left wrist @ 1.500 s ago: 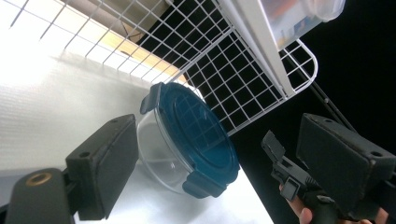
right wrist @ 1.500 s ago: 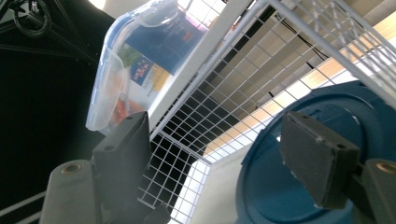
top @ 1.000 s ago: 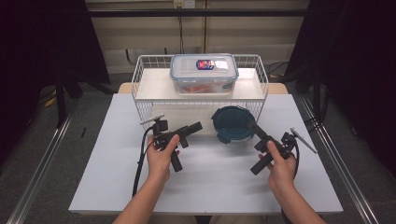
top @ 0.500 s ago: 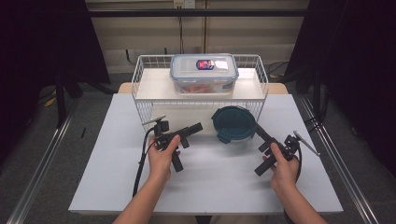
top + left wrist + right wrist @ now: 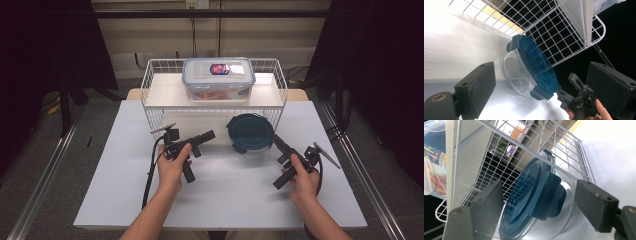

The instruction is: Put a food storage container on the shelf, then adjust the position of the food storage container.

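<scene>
Round clear bowl with a dark teal clip-on lid is seen standing on the white table, just in front of the white wire rack, toward its right half. In the left gripper view the bowl is seen from the side: clear body, lid seated on top, lid clips down at both ends. In the right gripper view one lid clip is centred between the two pads, which stand well apart on either side of it; no pad contact can be made out.

Right gripper is held in the right hand, jaws released and wide, tips right at the bowl's right-hand edge. Whether the tips touch the bowl cannot be told from the high view. Nothing is grasped.

Left gripper is held in the left hand, pointed toward the bowl from the left, tip near it but apart. Its jaws are released too: in the left gripper view both pads stand wide with only table and bowl beyond them, and the right gripper is seen farther off at the bowl's far side.

On the rack's upper shelf a rectangular clear container with a clip lid and a red-blue label is placed, orange contents visible through the wall. It is well behind the bowl and above it. Table is flanked by metal rails on the floor.
</scene>
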The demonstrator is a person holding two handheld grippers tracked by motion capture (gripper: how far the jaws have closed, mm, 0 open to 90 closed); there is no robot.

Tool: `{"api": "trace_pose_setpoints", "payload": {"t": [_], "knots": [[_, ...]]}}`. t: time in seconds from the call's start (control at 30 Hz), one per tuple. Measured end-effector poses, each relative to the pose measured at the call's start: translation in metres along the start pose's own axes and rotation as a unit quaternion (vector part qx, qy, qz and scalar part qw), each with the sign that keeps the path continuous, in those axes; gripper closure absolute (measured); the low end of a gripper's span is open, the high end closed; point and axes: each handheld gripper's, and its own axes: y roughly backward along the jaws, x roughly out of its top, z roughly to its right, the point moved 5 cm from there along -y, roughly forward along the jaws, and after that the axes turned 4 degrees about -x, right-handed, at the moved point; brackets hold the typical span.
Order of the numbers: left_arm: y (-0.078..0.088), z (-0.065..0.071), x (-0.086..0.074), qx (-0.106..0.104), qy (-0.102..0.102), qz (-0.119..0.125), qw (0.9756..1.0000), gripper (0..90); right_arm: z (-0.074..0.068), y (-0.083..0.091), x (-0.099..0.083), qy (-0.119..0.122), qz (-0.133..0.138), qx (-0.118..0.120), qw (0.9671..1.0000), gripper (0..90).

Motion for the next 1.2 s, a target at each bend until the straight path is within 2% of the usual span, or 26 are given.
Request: {"api": "trace_pose_setpoints", "payload": {"t": [0.1,0.13,0.27,0.33,0.53,0.57,0.67,0.77,0.9,1.2], "knots": [[0.003,0.001,0.001,-0.001,-0.003,0.000,1.0000,8.5,0.001,-0.001,0.001,-0.003,0.004,-0.002,1.0000,22.5],[0.003,0.001,0.001,0.004,-0.003,0.001,1.0000,8.4,0.001,-0.001,0.001,-0.008,0.006,-0.003,0.9999,22.5],[0.003,0.002,0.000,0.000,-0.004,-0.001,1.0000,8.3,0.005,-0.004,0.000,-0.021,0.002,-0.010,0.9997,23.5],[0.002,0.002,0.000,0.000,-0.004,0.000,1.0000,8.3,0.006,-0.005,0.000,-0.018,0.002,-0.015,0.9997,24.1],[0.002,0.002,-0.001,-0.001,-0.003,-0.002,1.0000,8.4,0.009,-0.009,0.001,-0.031,0.011,-0.018,0.9993,26.8],[0.002,0.002,-0.001,-0.001,-0.003,-0.002,1.0000,8.5,0.009,-0.009,0.000,-0.030,0.006,-0.021,0.9993,26.9],[0.001,0.001,-0.001,0.000,-0.002,0.000,1.0000,8.6,0.008,-0.012,-0.001,-0.039,0.011,-0.020,0.9990,29.3],[0.001,0.001,0.000,0.000,-0.002,0.001,1.0000,8.7,0.007,-0.015,-0.002,-0.040,0.015,-0.019,0.9989,31.5],[0.001,0.001,-0.001,0.000,-0.001,0.000,1.0000,8.9,0.006,-0.018,-0.004,-0.053,0.009,-0.021,0.9983,33.6],[0.002,0.001,0.000,0.004,-0.007,0.004,1.0000,9.3,0.006,-0.021,-0.008,-0.062,0.012,-0.029,0.9976,42.7]]}}
